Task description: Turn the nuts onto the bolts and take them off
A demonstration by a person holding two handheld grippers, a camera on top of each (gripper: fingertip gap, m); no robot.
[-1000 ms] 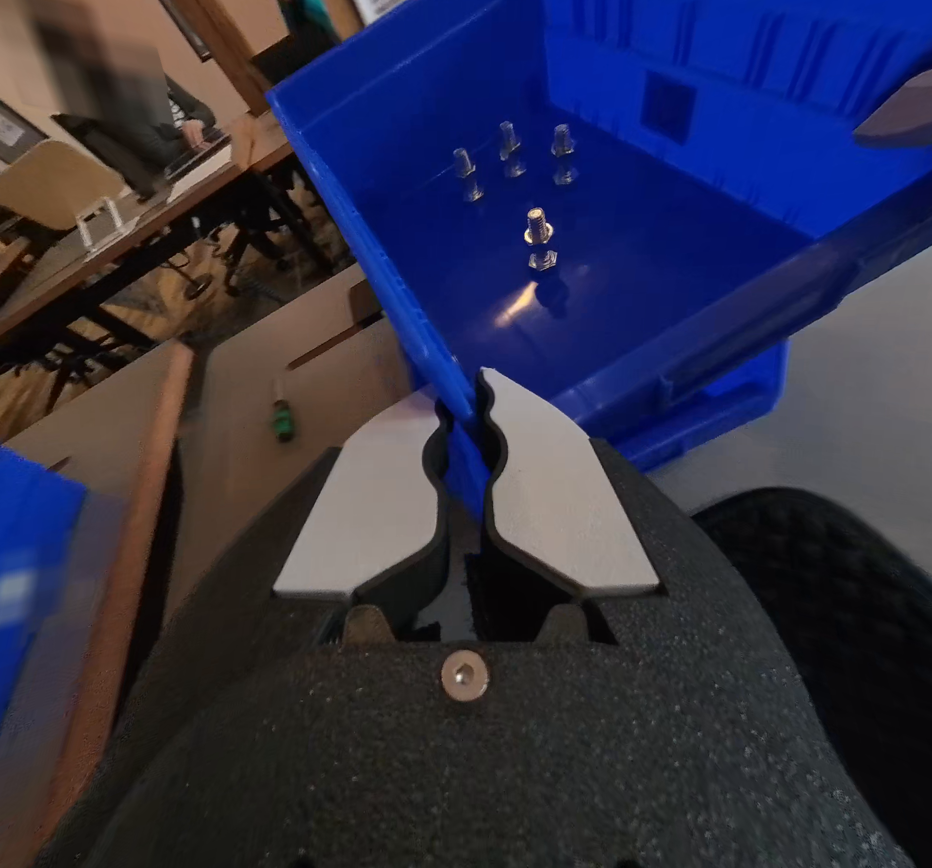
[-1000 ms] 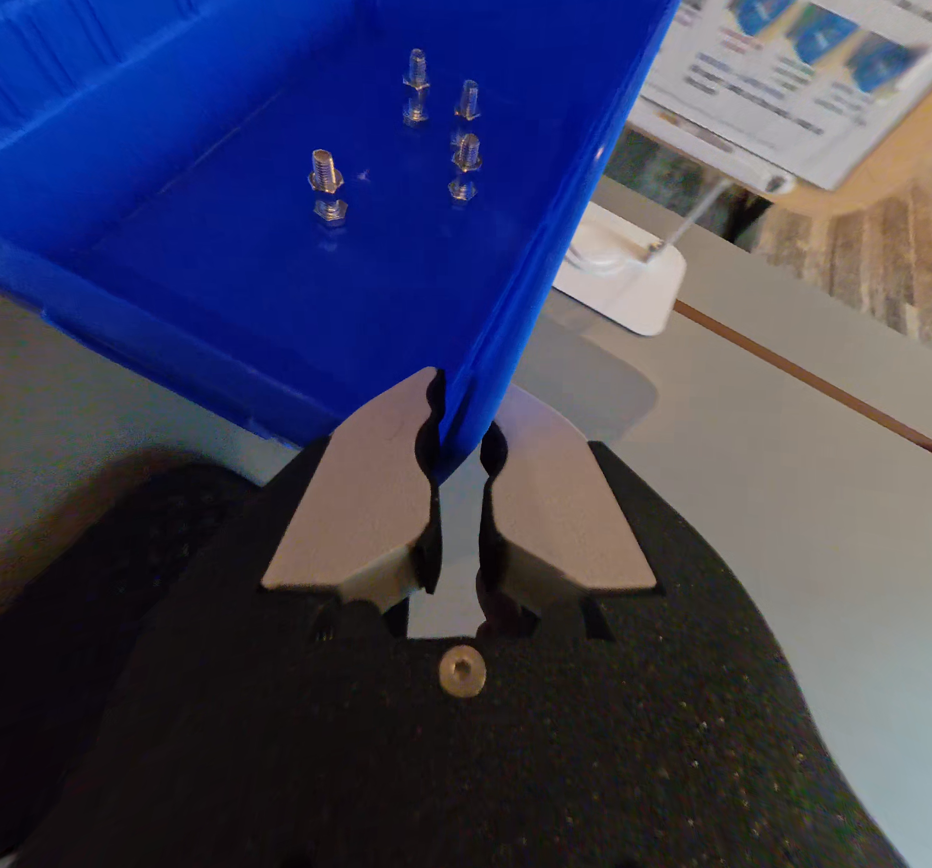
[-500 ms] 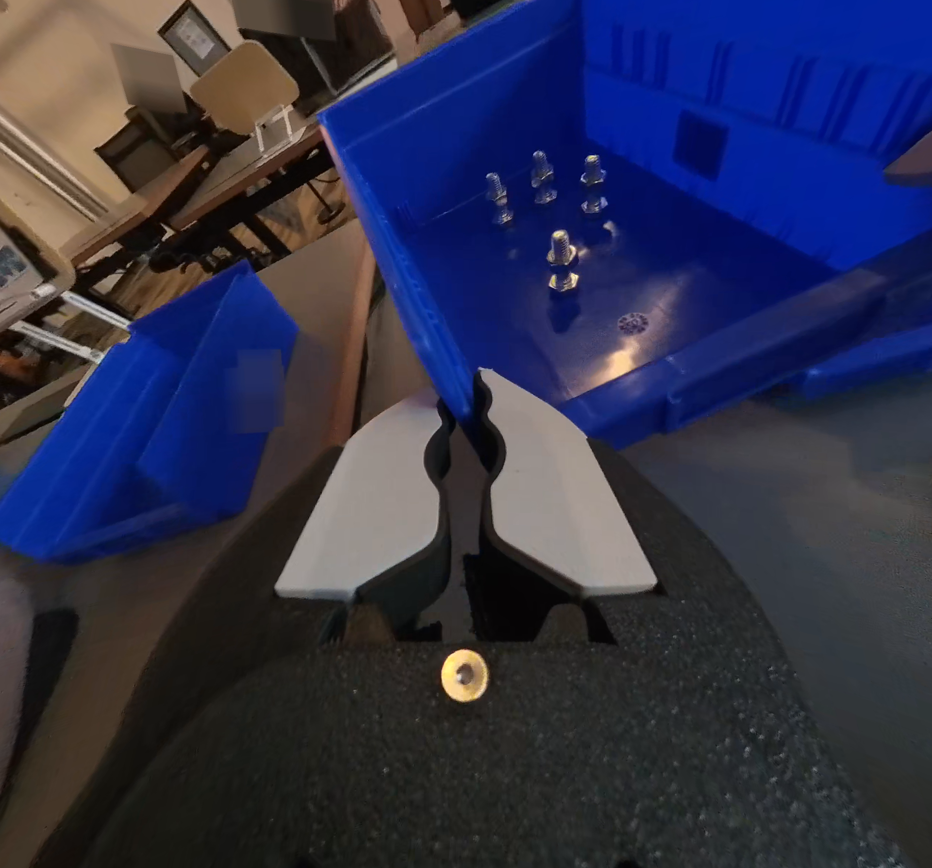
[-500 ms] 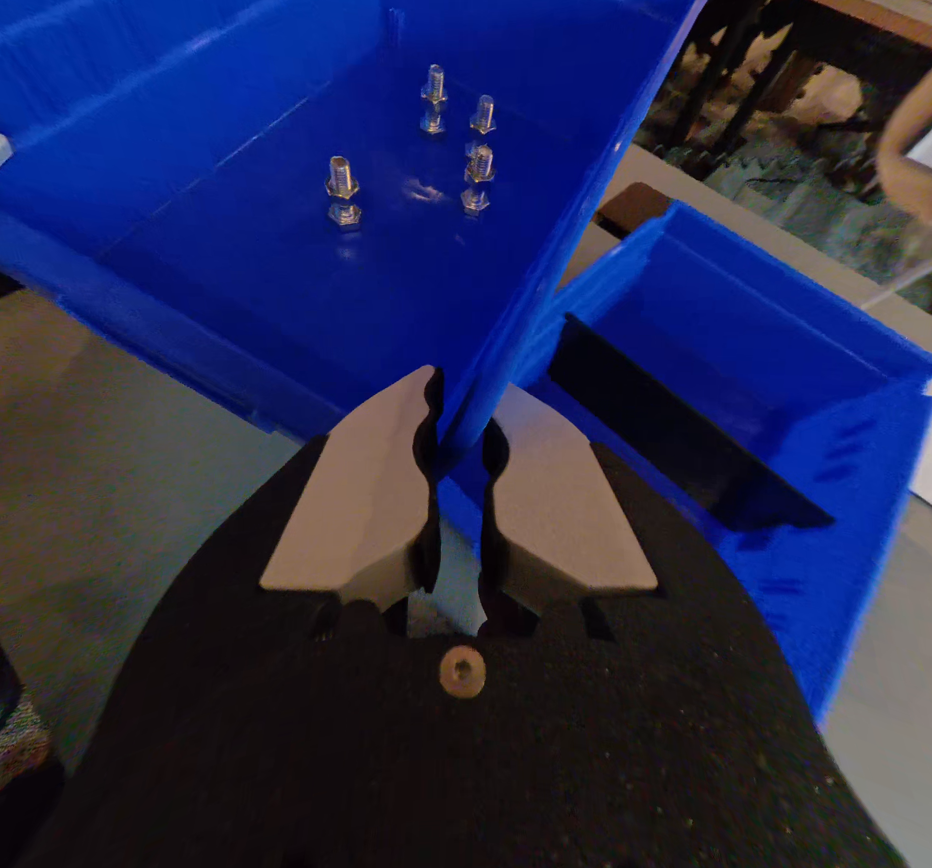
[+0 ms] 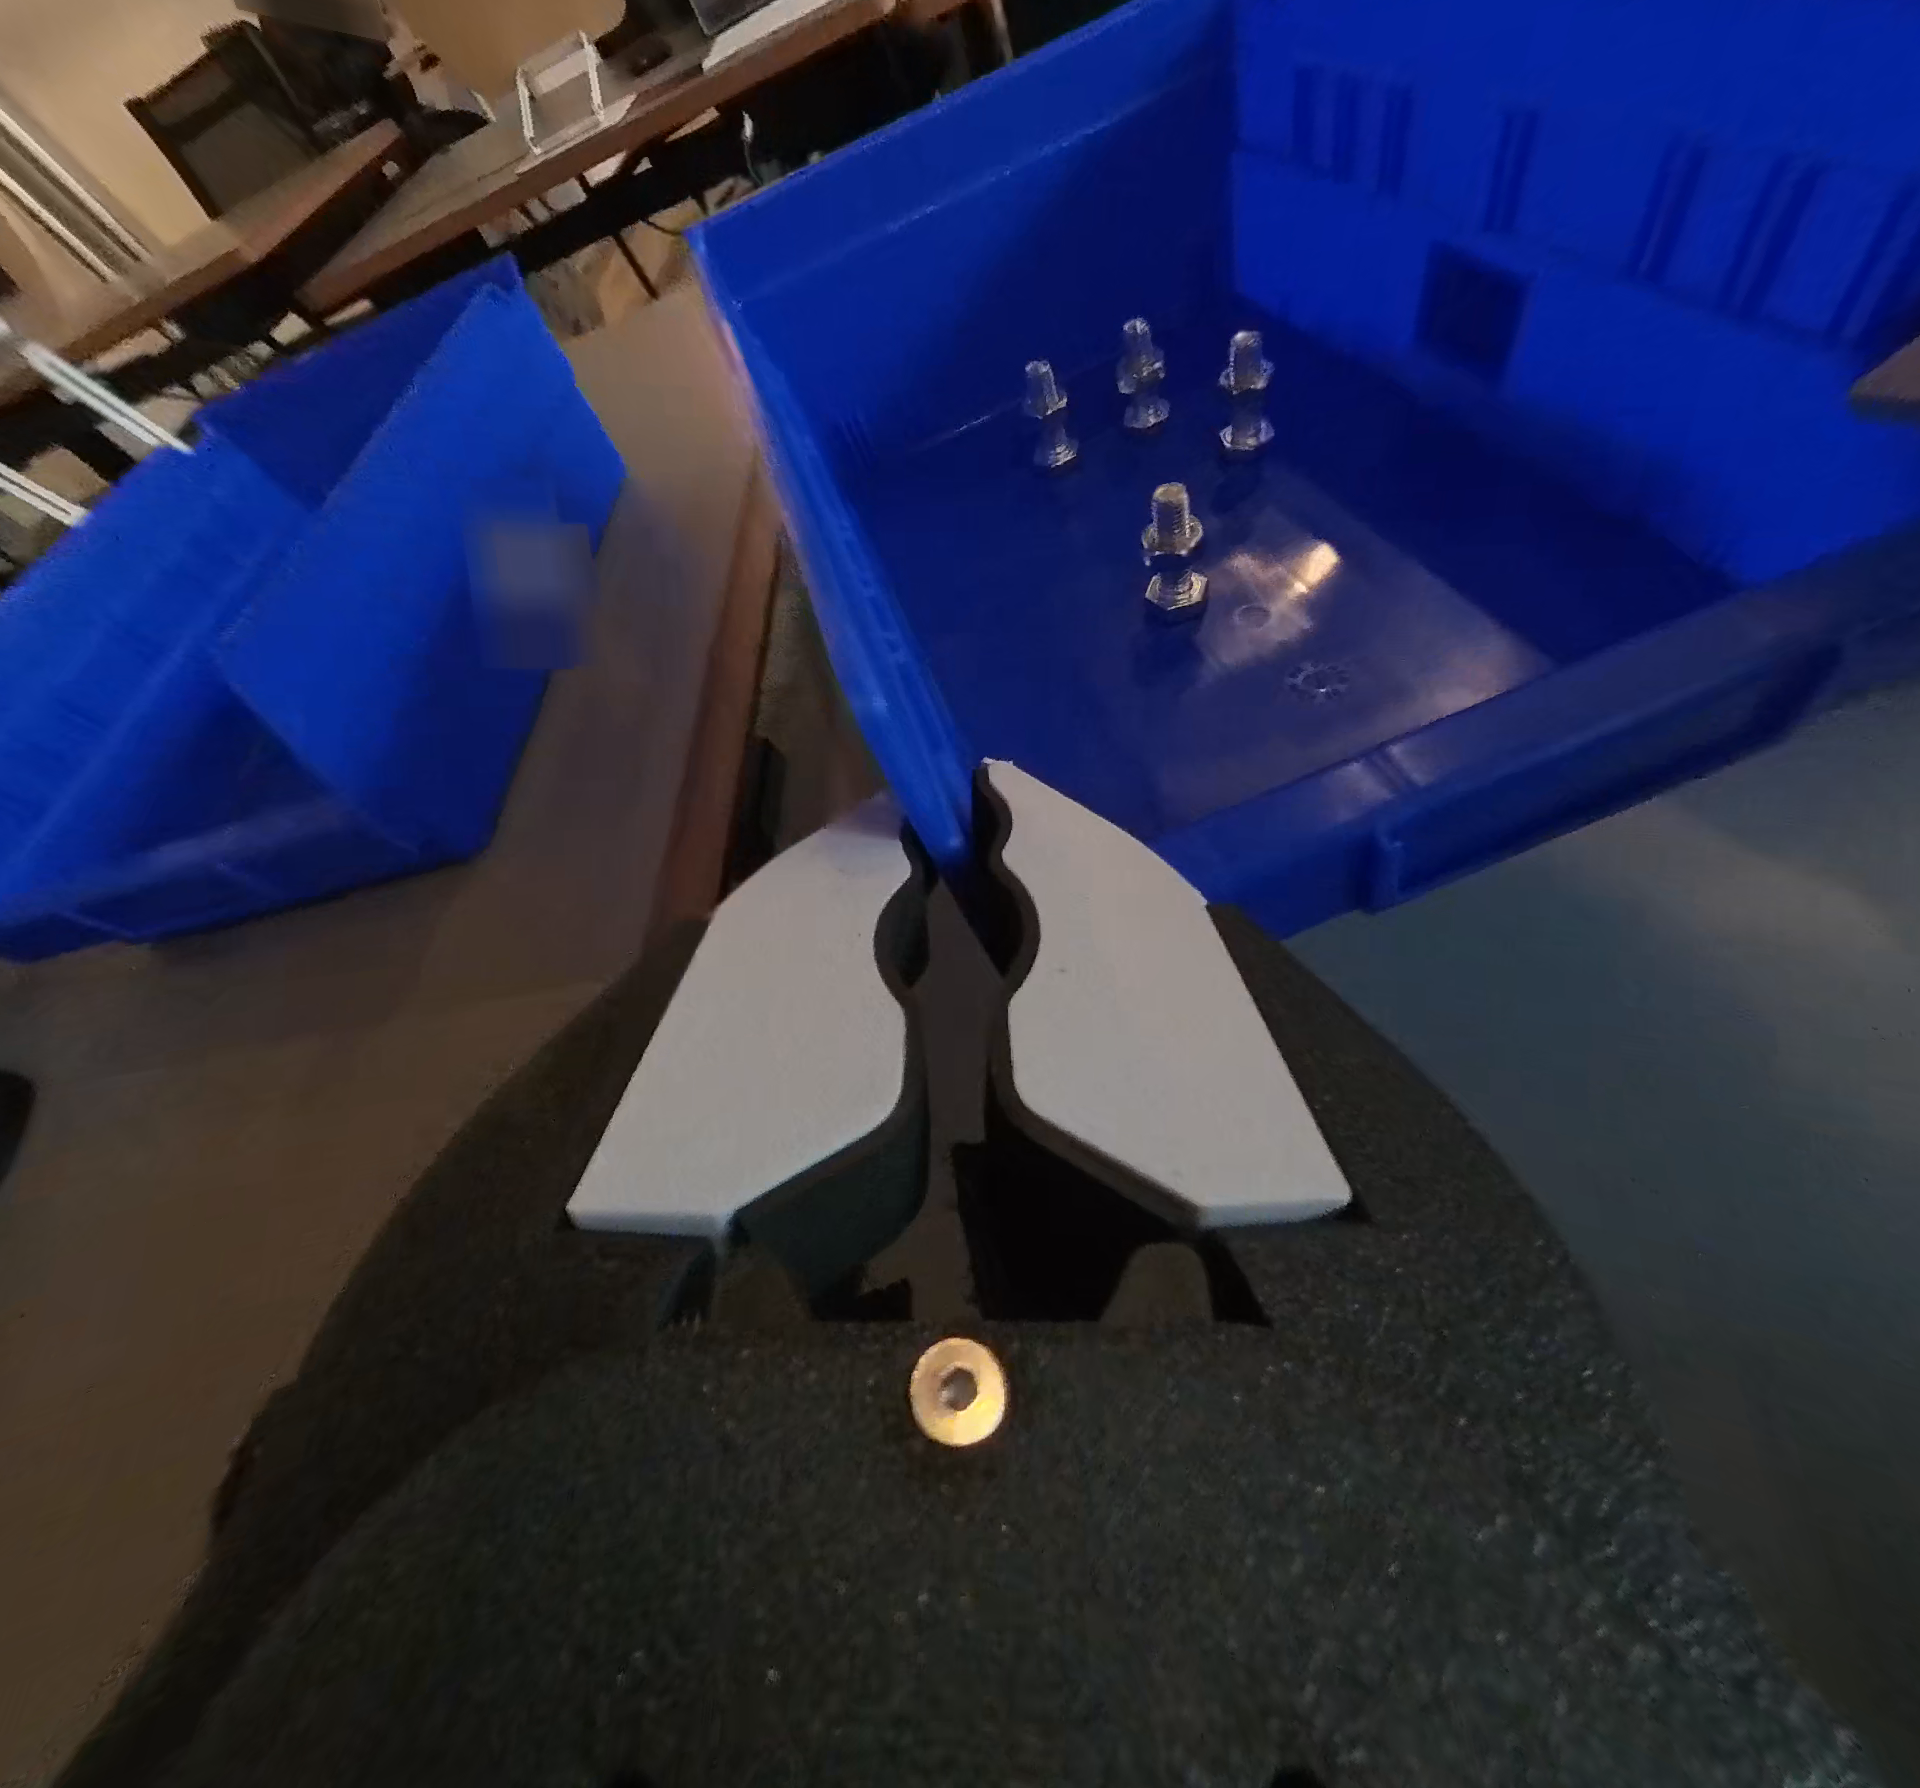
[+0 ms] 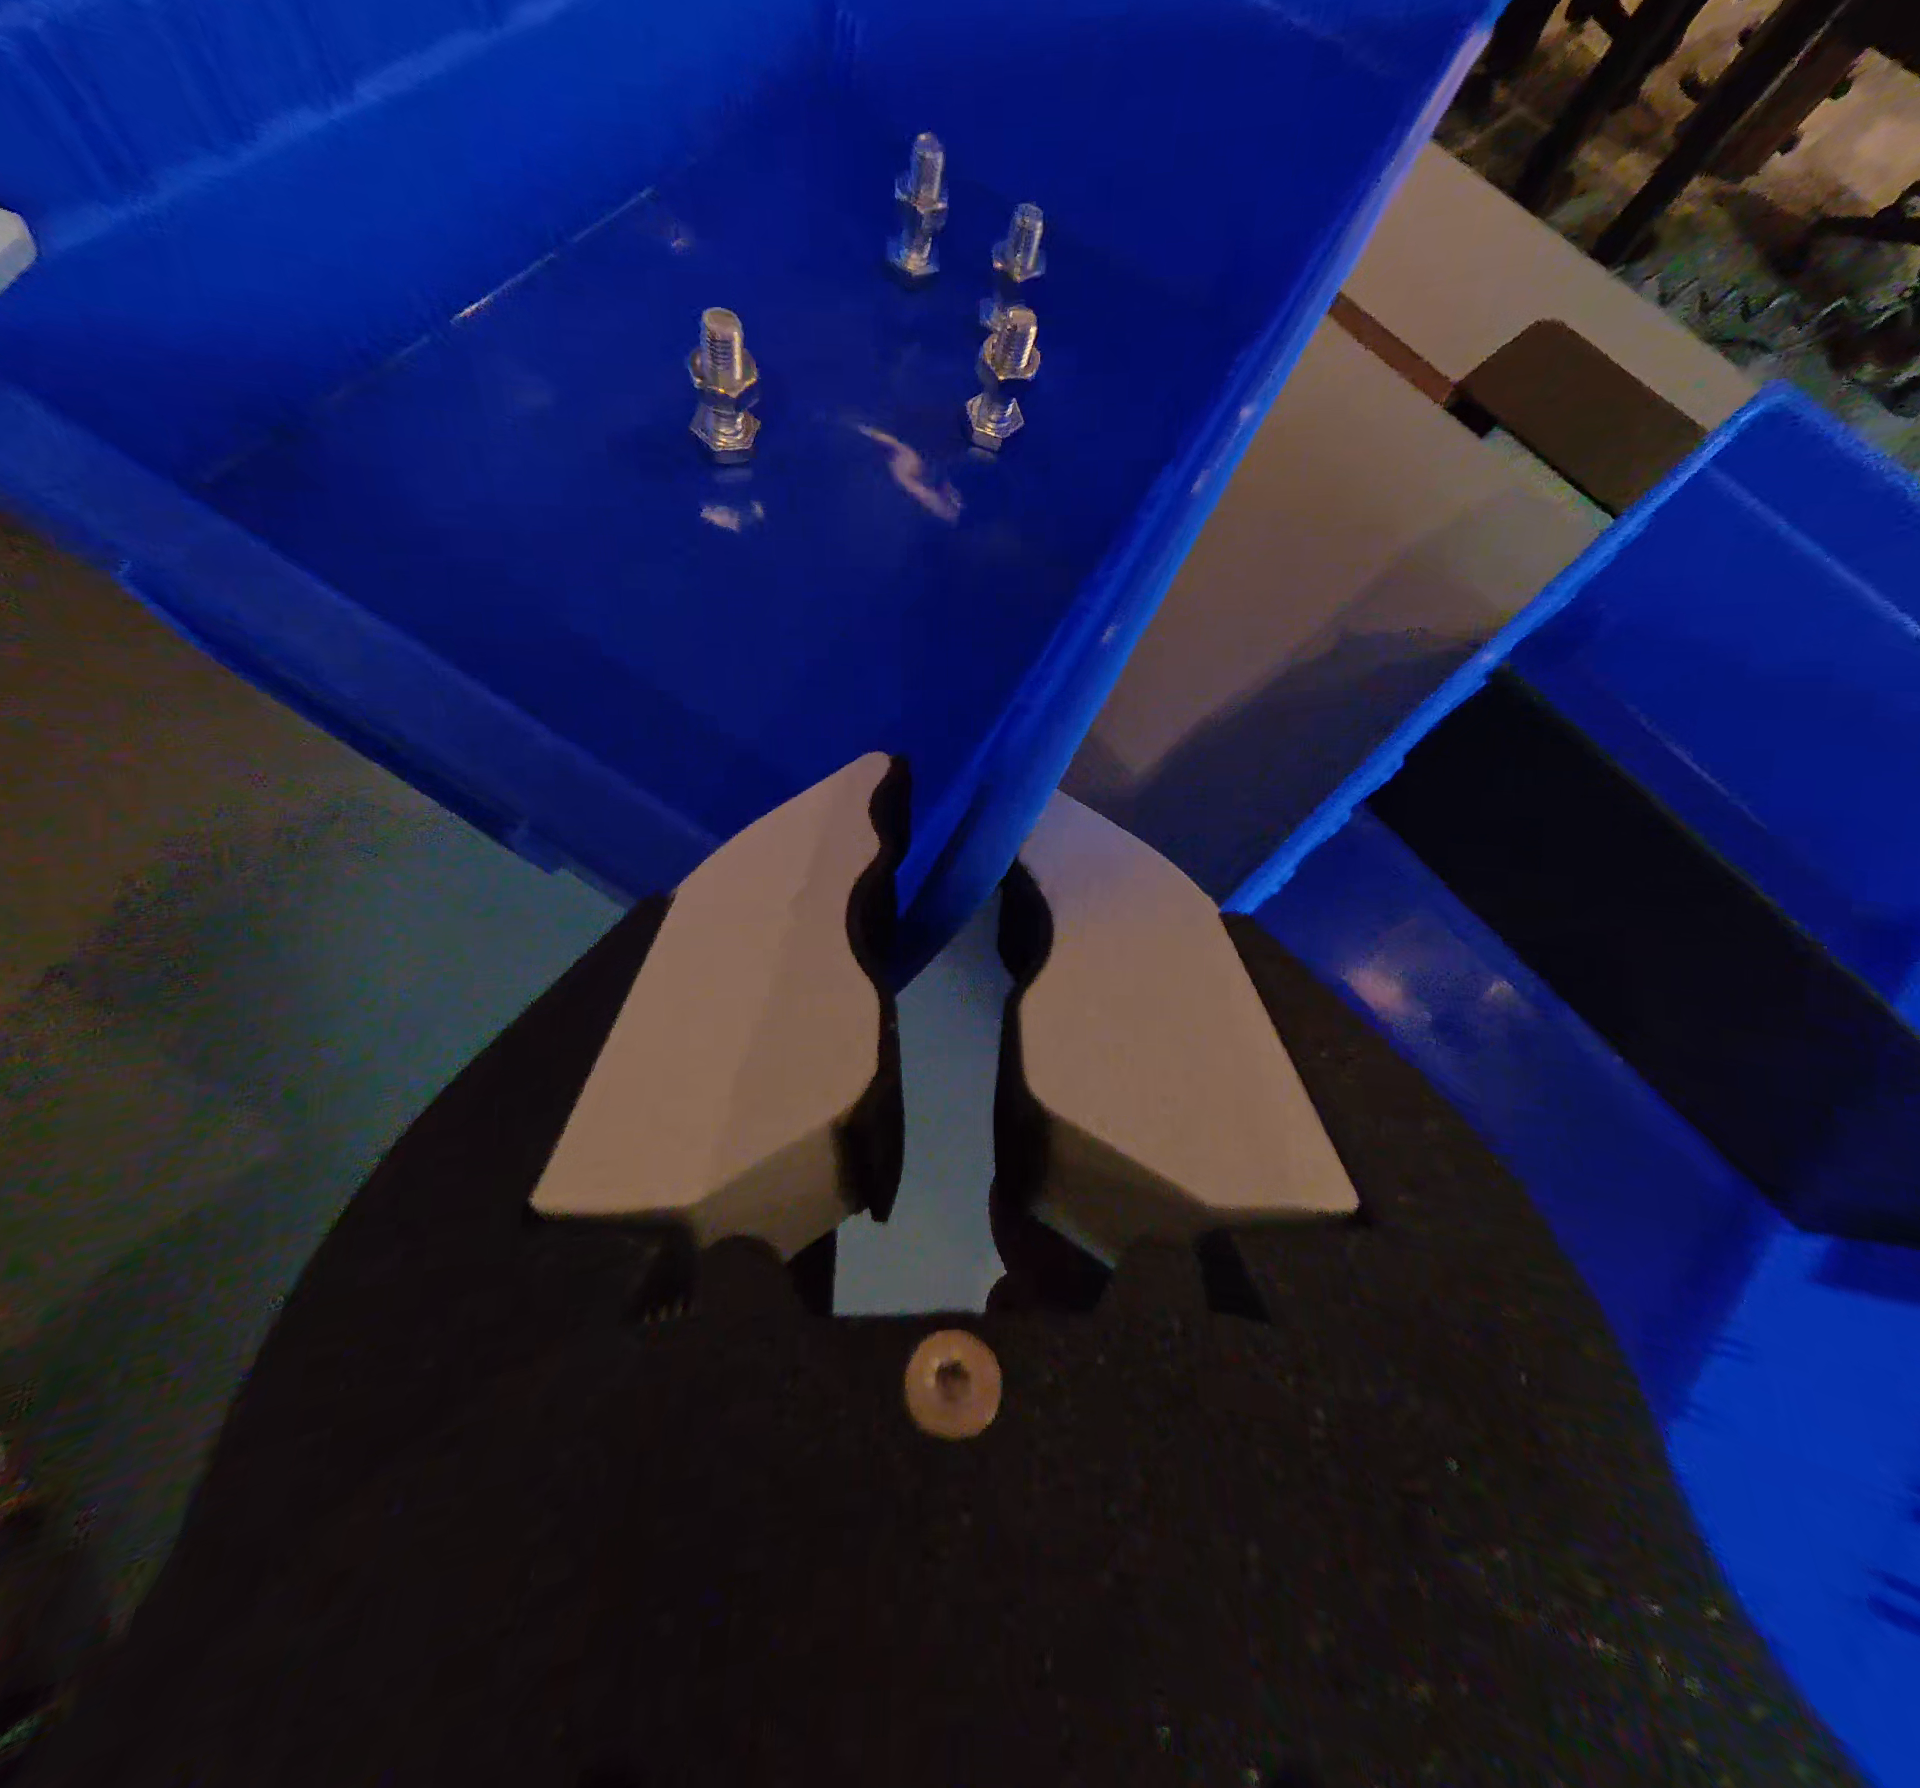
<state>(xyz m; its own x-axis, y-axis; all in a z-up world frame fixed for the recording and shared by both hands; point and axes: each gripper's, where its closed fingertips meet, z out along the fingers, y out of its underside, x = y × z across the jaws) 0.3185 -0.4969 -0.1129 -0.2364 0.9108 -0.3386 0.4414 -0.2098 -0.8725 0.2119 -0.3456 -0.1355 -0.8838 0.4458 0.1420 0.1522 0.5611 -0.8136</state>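
Note:
A blue plastic bin (image 5: 1507, 762) holds several steel bolts standing head-down, each with a nut on its shank. The nearest bolt (image 5: 1172, 549) stands apart from three others (image 5: 1138, 388) behind it. My left gripper (image 5: 951, 819) is shut on the bin's left side wall (image 5: 831, 533). In the right wrist view the same bin (image 6: 343, 658) shows the bolts (image 6: 722, 382) on its floor. My right gripper (image 6: 951, 824) is shut on the bin's right side wall (image 6: 1174, 491). The right gripper's tip shows at the left wrist view's right edge (image 5: 1886, 388).
A second blue bin (image 5: 260, 658) sits to the left on the grey table (image 5: 1558, 1063). Another blue bin (image 6: 1704, 803) with a black divider lies close on the right. Desks, chairs and boxes (image 5: 499, 3) stand in the background. Some 20 cm of space lies between my two pairs of fingers.
The bin, held in both grippers, has swung round and come down toward the table between the two other blue bins. The bolts have stayed upright in it.

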